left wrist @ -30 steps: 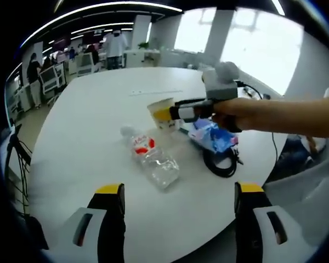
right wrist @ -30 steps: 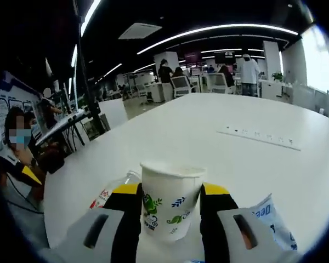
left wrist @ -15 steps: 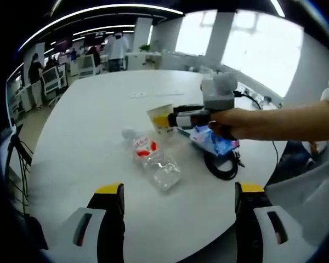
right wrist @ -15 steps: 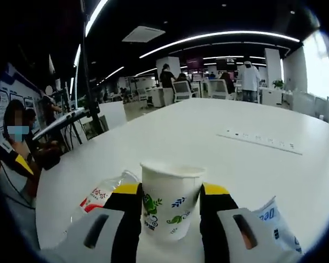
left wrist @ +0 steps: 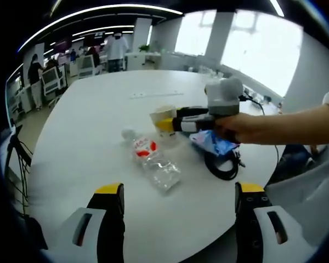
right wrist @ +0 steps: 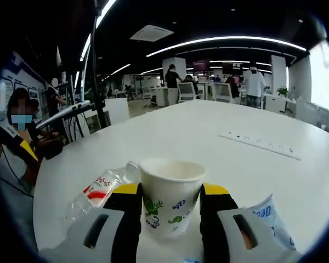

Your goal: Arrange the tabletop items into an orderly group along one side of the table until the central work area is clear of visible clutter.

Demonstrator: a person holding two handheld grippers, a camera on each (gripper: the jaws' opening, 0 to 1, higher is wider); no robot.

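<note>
so, in the left gripper view, the left gripper (left wrist: 178, 219) stands spread wide with nothing between its jaws, low over the near edge of the white table (left wrist: 88, 137). much bare tabletop lies to the far side and to the left, free for moving. a clear plastic bottle (left wrist: 151, 159) with a red-and-white label lies on its side mid-table; its print is too small to read. beyond it the right gripper (left wrist: 165, 121), held in a hand (left wrist: 236, 127), pinches a paper cup (left wrist: 163, 114). a blue packet (left wrist: 211, 142) and a coiled black cable (left wrist: 223, 164) lie near the right edge. against a second ago the cup sits higher and farther from the bottle.

in the right gripper view, the right gripper (right wrist: 170, 198) clamps the paper cup (right wrist: 171, 194), printed with green and blue leaf shapes, upright between both jaws. the bottle (right wrist: 101, 189) lies to its left, the packet (right wrist: 271, 222) to its right with part of a word, "de", legible. a white power strip (right wrist: 260, 145) lies farther off. the cup's open mouth now shows more than before.
</note>
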